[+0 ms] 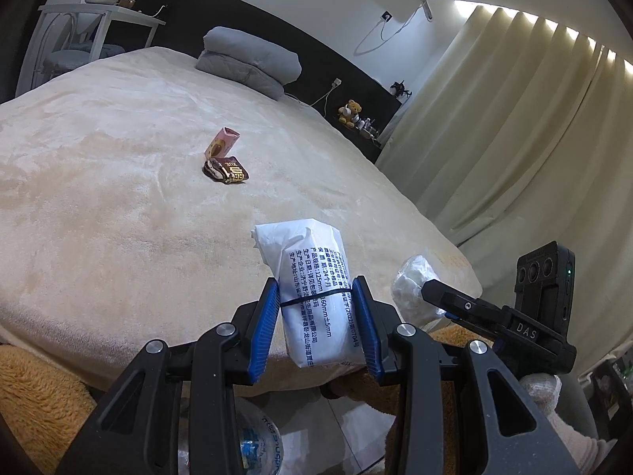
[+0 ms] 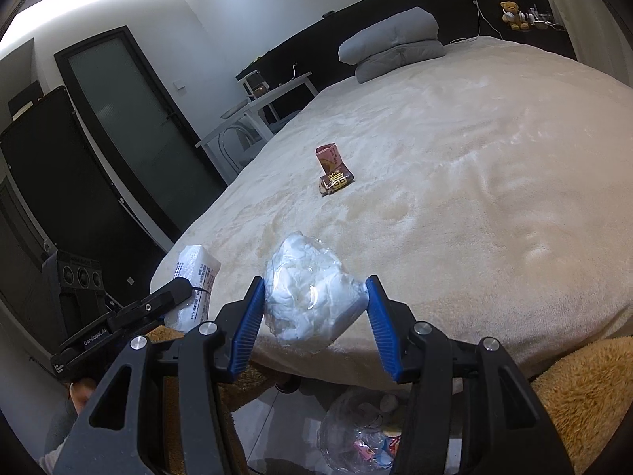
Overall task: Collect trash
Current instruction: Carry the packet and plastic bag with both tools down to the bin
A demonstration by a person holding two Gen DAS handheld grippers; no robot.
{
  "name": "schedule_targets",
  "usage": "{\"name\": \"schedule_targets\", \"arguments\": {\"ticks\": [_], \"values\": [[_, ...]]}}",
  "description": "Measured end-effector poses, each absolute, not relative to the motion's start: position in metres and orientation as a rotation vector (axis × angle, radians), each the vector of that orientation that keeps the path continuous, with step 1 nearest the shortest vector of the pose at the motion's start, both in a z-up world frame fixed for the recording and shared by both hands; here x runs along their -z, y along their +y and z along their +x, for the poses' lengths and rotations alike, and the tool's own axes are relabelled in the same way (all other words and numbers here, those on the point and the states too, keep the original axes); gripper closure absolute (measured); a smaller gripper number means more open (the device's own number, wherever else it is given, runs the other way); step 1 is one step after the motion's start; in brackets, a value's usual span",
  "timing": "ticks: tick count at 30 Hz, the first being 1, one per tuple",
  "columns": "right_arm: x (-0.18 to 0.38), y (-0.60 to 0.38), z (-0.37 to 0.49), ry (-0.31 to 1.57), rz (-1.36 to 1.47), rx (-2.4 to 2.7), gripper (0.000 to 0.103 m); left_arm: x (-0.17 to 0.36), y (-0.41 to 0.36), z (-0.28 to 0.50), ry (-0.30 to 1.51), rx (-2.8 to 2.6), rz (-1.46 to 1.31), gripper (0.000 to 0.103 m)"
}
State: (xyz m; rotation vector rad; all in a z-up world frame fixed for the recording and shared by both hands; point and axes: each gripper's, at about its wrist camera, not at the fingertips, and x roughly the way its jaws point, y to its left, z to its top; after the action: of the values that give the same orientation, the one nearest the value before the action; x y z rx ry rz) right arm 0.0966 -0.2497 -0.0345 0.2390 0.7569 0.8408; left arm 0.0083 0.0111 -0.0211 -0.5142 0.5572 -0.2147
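L gripper is clamped narrow on a white packet, blue Chinese print w/ "125mm", "160mm±5mm", "(2022)" legible, black band round its middle. R gripper sits at mid width, blue pads pressing a crumpled clear bag of white stuff. Both are held just past the near edge of the cream bed. On the bed, well apart from both: pink wrapper touching a brown wrapper w/ gold "XUE". R gripper body reads "DAS"; L one "GenRoboAI".
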Motion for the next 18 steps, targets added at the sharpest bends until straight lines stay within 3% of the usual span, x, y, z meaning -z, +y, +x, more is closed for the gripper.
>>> {"name": "schedule_targets", "arguments": {"ticks": [18], "values": [[0.071,-0.233,0.082,0.935,0.120,-0.841,0.051,0.052,-0.027,0.008,0.750,0.194,-0.387,0.066]]}}
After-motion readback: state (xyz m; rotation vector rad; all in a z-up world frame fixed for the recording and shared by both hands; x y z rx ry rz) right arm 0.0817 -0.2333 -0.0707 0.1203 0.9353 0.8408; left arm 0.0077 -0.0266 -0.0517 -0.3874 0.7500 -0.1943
